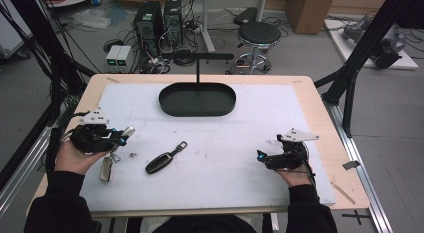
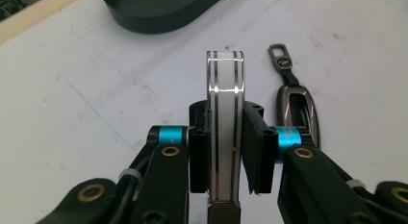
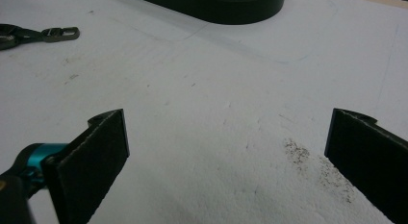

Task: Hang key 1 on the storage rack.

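Left tongs point(image 2: 225, 152) pinching white chrome-striped key fob point(image 2: 224, 113), fob lying lower centre of frame between pads; right tongs point(image 3: 226, 161) resting spread wide over white worktop point(image 3: 216, 89).

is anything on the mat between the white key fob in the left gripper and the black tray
Nothing visible. The white key fob is clamped in the left gripper, and the mat toward the black tray is bare; the dark key fob lies off to the side.

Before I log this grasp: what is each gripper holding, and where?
Left gripper pinches the white key fob across its flat faces, near mid-length. Right gripper holds nothing.
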{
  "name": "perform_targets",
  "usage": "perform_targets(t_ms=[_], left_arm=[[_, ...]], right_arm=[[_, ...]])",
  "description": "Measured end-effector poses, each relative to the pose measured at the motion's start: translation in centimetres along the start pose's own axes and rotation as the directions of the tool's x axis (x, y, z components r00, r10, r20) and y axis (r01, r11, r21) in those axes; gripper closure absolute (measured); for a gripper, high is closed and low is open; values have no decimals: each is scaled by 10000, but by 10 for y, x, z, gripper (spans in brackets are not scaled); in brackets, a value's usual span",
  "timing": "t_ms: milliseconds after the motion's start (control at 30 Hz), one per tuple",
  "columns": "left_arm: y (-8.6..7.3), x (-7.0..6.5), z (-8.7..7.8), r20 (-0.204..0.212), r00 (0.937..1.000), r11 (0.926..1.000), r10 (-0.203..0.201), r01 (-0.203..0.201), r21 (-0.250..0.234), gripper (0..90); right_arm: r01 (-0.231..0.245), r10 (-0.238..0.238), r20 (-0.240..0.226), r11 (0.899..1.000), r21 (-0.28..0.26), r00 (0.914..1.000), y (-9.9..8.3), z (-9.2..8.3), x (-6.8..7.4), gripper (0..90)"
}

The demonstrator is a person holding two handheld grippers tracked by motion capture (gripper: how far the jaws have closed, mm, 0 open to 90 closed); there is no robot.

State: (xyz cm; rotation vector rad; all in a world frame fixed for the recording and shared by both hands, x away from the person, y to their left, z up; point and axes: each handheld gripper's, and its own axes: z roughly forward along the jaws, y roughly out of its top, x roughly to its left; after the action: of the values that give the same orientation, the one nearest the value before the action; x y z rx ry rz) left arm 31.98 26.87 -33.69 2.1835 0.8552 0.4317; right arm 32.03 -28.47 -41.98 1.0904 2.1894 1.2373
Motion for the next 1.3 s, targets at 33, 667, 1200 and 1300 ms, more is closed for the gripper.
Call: perform_targets(t_ms=[33,667,1200,1300], left_arm=[[4,1,-1,59,10000,10000,30,-30,-46,744],[43,14,-11,105,9997,9986,221,-216,-481,745],[77,24,-11,218,9994,9976,287,-272,-644,745],[82,24,-10,267,9992,9975,309,-292,-640,745]], right_arm=[[-12,12,-19,10000,19,10000,0,0,0,7],[159,-158,-162,9998,91,9997,0,3,4,7],[72,-69,-221,9999,111,9997,0,3,2,7],[64,-62,-216,9999,107,9997,0,3,3,7]])
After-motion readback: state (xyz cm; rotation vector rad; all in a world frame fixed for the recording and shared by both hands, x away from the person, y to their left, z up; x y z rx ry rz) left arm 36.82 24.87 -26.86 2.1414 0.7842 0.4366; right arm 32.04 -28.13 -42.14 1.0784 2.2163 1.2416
